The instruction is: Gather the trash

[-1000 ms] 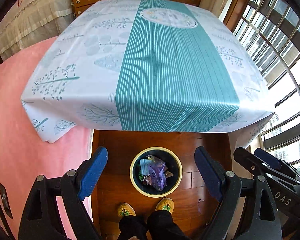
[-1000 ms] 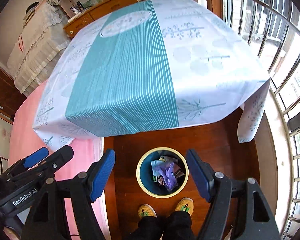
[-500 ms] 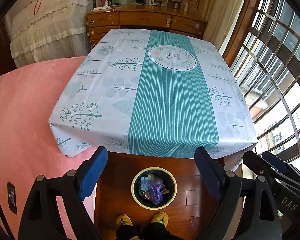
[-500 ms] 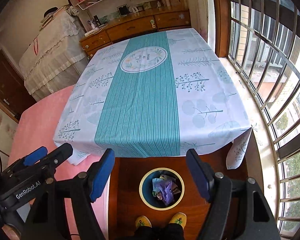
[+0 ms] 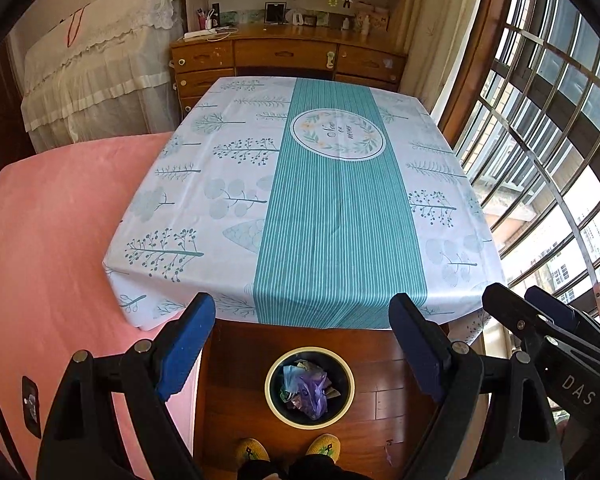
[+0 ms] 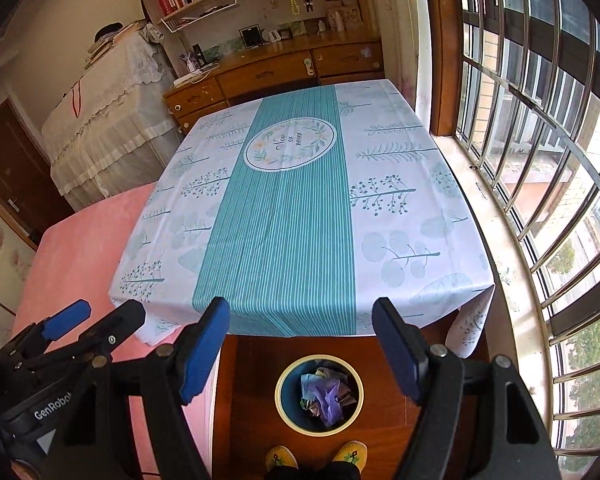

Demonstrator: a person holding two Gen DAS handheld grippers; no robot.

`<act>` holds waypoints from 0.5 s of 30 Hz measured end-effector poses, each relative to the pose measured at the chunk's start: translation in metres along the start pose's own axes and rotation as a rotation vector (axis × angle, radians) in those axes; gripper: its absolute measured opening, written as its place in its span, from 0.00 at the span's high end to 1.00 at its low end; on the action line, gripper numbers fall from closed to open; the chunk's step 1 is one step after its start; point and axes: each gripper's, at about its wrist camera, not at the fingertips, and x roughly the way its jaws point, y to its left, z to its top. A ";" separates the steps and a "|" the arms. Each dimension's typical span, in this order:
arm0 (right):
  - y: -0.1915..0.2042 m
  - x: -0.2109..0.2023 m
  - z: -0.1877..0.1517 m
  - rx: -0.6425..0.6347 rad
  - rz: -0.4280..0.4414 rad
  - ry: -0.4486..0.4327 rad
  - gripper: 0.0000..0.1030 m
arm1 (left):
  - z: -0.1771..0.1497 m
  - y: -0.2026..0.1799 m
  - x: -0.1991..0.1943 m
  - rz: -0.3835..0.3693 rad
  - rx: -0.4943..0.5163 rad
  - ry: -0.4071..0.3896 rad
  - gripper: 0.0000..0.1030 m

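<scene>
Desk cloth (image 5: 204, 200): white, pale teal plant prints, teal striped centre band. Bin (image 5: 274, 400): dark blue, cream rim. Bed (image 5: 52, 240): pink. Slippers (image 6: 350, 454): yellow-green.

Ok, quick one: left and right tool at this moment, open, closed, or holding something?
Left tool: open, holding nothing; the trash bin shows on the floor through the gap.
Right tool: open, holding nothing.

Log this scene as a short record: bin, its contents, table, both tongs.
bin: round, yellow rim, on the wood floor near the table's front edge, just ahead of the person's shoes
contents: crumpled trash, purple and blue pieces
table: covered by a teal-striped cloth, no trash seen on it
left tongs: open, holding nothing
right tongs: open, holding nothing
</scene>
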 end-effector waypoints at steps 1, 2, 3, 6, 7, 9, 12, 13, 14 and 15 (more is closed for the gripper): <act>0.000 0.000 0.000 -0.002 0.000 -0.001 0.28 | 0.000 0.000 -0.001 0.000 0.000 -0.002 0.15; 0.000 -0.001 0.000 -0.004 -0.002 -0.001 0.28 | 0.001 0.000 -0.001 -0.001 0.000 -0.004 0.15; 0.001 -0.001 0.000 -0.007 -0.004 -0.001 0.28 | 0.001 0.000 -0.001 -0.001 0.000 -0.005 0.15; 0.002 -0.002 0.000 -0.014 -0.006 -0.004 0.28 | 0.001 0.000 -0.002 -0.002 0.005 -0.007 0.15; 0.002 -0.002 0.000 -0.016 -0.008 -0.007 0.28 | 0.001 0.000 -0.002 -0.002 0.008 -0.009 0.15; 0.003 -0.003 0.000 -0.019 -0.009 -0.011 0.28 | 0.001 0.000 -0.002 0.000 0.013 -0.013 0.15; 0.005 -0.003 0.000 -0.026 -0.013 -0.011 0.28 | 0.002 -0.001 -0.001 0.002 0.014 -0.014 0.15; 0.005 -0.004 0.000 -0.027 -0.012 -0.011 0.28 | 0.002 -0.001 -0.001 0.001 0.015 -0.014 0.15; 0.005 -0.004 0.000 -0.028 -0.012 -0.011 0.28 | 0.002 -0.001 -0.001 0.001 0.015 -0.015 0.15; 0.005 -0.004 0.000 -0.028 -0.014 -0.012 0.28 | 0.002 -0.001 -0.001 0.001 0.016 -0.015 0.15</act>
